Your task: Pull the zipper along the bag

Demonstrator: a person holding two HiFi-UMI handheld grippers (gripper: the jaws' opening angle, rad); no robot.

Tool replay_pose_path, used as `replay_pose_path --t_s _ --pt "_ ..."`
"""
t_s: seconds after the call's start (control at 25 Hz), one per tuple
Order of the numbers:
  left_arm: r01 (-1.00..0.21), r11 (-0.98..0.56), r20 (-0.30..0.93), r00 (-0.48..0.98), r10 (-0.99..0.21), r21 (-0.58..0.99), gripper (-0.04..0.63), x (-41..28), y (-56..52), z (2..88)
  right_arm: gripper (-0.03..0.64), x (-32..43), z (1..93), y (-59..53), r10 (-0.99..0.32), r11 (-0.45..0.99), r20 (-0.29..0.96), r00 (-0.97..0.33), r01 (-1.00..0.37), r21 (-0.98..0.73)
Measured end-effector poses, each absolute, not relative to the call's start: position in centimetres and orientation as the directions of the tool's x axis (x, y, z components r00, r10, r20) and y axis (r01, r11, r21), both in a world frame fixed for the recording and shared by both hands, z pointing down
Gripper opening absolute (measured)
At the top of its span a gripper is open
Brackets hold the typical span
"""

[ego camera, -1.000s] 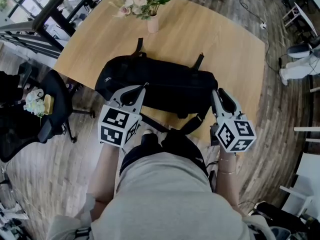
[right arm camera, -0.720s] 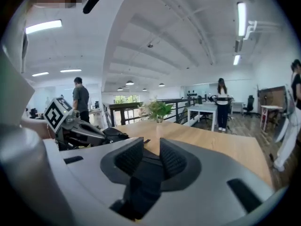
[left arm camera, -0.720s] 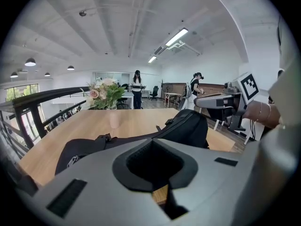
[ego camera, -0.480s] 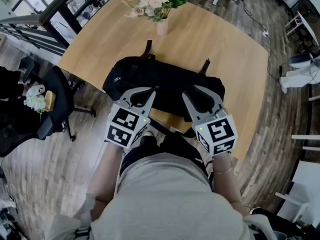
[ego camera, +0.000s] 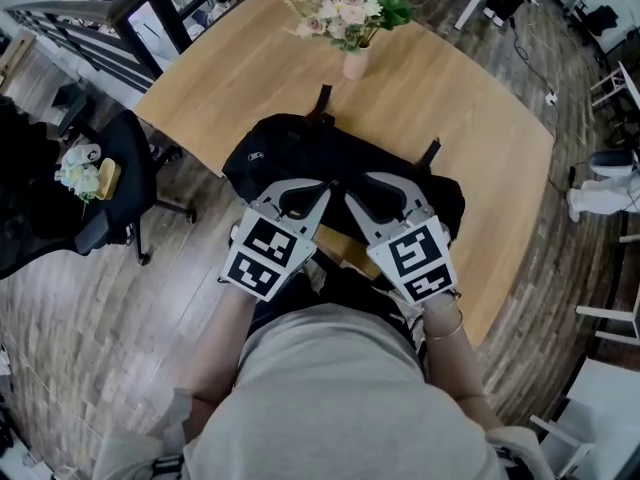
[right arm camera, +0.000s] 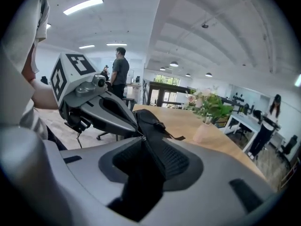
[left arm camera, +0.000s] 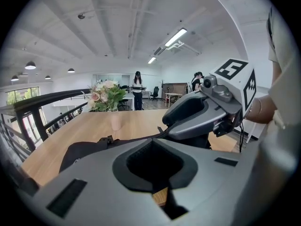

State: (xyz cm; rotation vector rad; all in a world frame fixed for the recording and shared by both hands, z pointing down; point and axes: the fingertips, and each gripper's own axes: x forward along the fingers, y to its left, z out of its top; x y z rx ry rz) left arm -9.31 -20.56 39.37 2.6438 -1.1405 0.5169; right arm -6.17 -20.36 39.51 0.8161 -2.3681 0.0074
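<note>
- While the black bag [ego camera: 300, 158] lies along the near edge of the wooden surface [ego camera: 250, 78], both grippers meet almost tip to tip over its near middle.
- Left gripper [ego camera: 326, 185]: jaws together at the bag; whether they pinch fabric is unclear.
- Right gripper [ego camera: 349, 182]: jaws apart, having just been opening, with the zipper [right arm camera: 143, 137] in the gap.
- Flower vase [ego camera: 354, 63] stands beyond the bag, on the far side.

One bag [ego camera: 300, 153], one vase [ego camera: 355, 65], one table [ego camera: 480, 118], one chair [ego camera: 112, 218]; two tongs: left tongs [ego camera: 322, 190], right tongs [ego camera: 352, 182].
</note>
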Motion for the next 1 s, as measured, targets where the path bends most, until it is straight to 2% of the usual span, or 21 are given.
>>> replay_pose_path --t_s 0.28,0.52,0.6,1.0 --pt "-0.745 -0.664 0.395 0.628 -0.671 0.058 0.018 -9.3 -20.8 39.2 0.147 -7.0 41.9 -20.6 -0.512 0.847 0.645 -0.568 -0.461 0.266" --pt "-0.746 -0.664 0.377 0.629 -0.68 0.048 0.018 -9.4 -20.9 39.0 0.082 -7.1 42.5 -20.8 -0.485 0.863 0.667 -0.565 -0.433 0.261" --pt "-0.75 -0.66 0.373 0.628 -0.683 0.054 0.018 -9.4 -21.1 39.0 0.041 -7.0 42.4 -20.9 -0.485 0.863 0.667 -0.565 -0.434 0.26" --pt "-0.781 -0.621 0.384 0.593 -0.708 0.063 0.02 -11.2 -21.9 39.4 0.034 -6.6 41.9 -21.2 -0.5 0.845 0.642 -0.581 -0.489 0.216"
